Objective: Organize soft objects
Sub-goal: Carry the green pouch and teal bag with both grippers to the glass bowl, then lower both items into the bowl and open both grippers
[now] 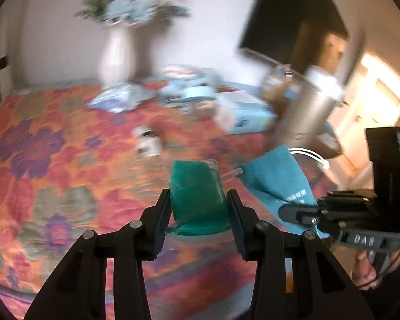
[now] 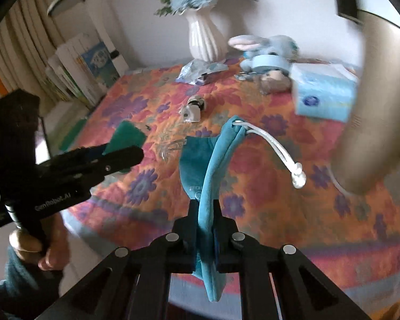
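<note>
Left hand-held gripper [image 1: 199,208] clamps green packet [image 1: 197,194], right hand-held gripper [image 2: 205,229] teal pouch [image 2: 213,176]; tissue box [image 2: 324,90] beyond.

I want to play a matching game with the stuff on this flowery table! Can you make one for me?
Things:
1. teal drawstring pouch
2. green packet
3. white vase
4. blue tissue box

Places:
A. at the table's back, holding flowers
B. pinched in the right gripper
C. beside the plush toys
D. between the left gripper's fingers

Pairs: 1-B, 2-D, 3-A, 4-C
</note>
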### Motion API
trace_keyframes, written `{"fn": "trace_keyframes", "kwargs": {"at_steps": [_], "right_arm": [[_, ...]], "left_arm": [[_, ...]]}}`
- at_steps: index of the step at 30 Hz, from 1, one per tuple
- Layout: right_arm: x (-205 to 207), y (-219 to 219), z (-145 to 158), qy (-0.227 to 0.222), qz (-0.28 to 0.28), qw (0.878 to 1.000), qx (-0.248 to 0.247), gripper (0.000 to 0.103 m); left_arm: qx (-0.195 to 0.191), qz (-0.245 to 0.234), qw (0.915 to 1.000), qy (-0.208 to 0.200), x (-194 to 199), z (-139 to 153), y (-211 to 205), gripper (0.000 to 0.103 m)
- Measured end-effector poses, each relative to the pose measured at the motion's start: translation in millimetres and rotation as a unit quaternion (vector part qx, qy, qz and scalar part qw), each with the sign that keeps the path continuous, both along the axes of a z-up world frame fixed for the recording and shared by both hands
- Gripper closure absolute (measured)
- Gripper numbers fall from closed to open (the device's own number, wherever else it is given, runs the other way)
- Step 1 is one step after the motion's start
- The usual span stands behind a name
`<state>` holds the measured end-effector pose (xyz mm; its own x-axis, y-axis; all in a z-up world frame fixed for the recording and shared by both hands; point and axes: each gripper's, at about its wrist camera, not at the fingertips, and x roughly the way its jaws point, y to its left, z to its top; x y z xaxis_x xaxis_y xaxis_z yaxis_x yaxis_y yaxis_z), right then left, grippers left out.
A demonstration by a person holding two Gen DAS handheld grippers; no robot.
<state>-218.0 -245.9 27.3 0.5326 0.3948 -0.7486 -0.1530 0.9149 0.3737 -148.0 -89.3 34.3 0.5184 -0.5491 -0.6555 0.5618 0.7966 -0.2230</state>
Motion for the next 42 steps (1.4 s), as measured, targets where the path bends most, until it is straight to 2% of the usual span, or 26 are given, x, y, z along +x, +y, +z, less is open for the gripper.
{"fn": "trace_keyframes", "kwargs": {"at_steps": [5, 11, 14, 16, 20, 24, 27, 30, 33, 34, 36, 38, 39, 40, 41, 42], "right_arm": [[-32, -51, 17, 0.009, -0.025, 0.999, 0.037, 0.095], [-77, -119, 42, -0.013, -0.09, 0.996, 0.006, 0.095], [-97, -157, 57, -0.035, -0.142, 0.989, 0.002, 0.095], [-106, -182, 64, -0.047, -0.178, 0.983, 0.001, 0.095], [-104, -232, 72, -0.069, -0.246, 0.967, 0.015, 0.095], [-79, -281, 74, -0.085, -0.286, 0.953, 0.05, 0.095], [-48, -313, 64, -0.064, -0.308, 0.948, 0.049, 0.095], [-20, -340, 48, -0.04, -0.324, 0.943, 0.062, 0.095], [14, -358, 32, -0.022, -0.315, 0.946, 0.074, 0.094], [25, -363, 26, -0.011, -0.309, 0.948, 0.078, 0.091], [40, -370, 15, 0.025, -0.298, 0.952, 0.071, 0.083], [47, -373, 6, 0.059, -0.294, 0.951, 0.071, 0.076], [45, -374, 4, 0.068, -0.293, 0.95, 0.078, 0.074], [41, -376, 4, 0.069, -0.295, 0.949, 0.086, 0.067], [36, -378, 4, 0.066, -0.3, 0.947, 0.092, 0.059], [30, -380, 6, 0.059, -0.31, 0.944, 0.097, 0.055]], "left_arm": [[-0.018, -0.073, 0.9971, -0.005, -28, 18, -44, 0.064], [-0.017, -0.161, 0.9866, -0.017, -58, 39, -112, 0.064], [-0.018, -0.197, 0.98, -0.018, -65, 49, -156, 0.064], [-0.012, -0.205, 0.9784, -0.023, -65, 53, -186, 0.064], [0.02, -0.185, 0.9812, -0.05, -67, 60, -250, 0.064], [0.029, -0.159, 0.9848, -0.064, -58, 60, -296, 0.064], [0.038, -0.125, 0.9894, -0.063, -36, 51, -324, 0.064], [0.044, -0.099, 0.9937, -0.029, -12, 39, -346, 0.064], [0.071, -0.081, 0.9929, -0.051, 3, 29, -366, 0.064], [0.08, -0.078, 0.9921, -0.057, 6, 26, -371, 0.063], [0.099, -0.074, 0.9908, -0.056, 12, 20, -382, 0.055], [0.111, -0.073, 0.9901, -0.045, 15, 15, -386, 0.024], [0.108, -0.075, 0.9905, -0.041, 17, 15, -386, 0.018], [0.101, -0.074, 0.9912, -0.041, 17, 15, -385, 0.013], [0.094, -0.075, 0.9919, -0.042, 14, 16, -382, 0.013], [0.089, -0.08, 0.9918, -0.044, 11, 17, -381, 0.012]]}}
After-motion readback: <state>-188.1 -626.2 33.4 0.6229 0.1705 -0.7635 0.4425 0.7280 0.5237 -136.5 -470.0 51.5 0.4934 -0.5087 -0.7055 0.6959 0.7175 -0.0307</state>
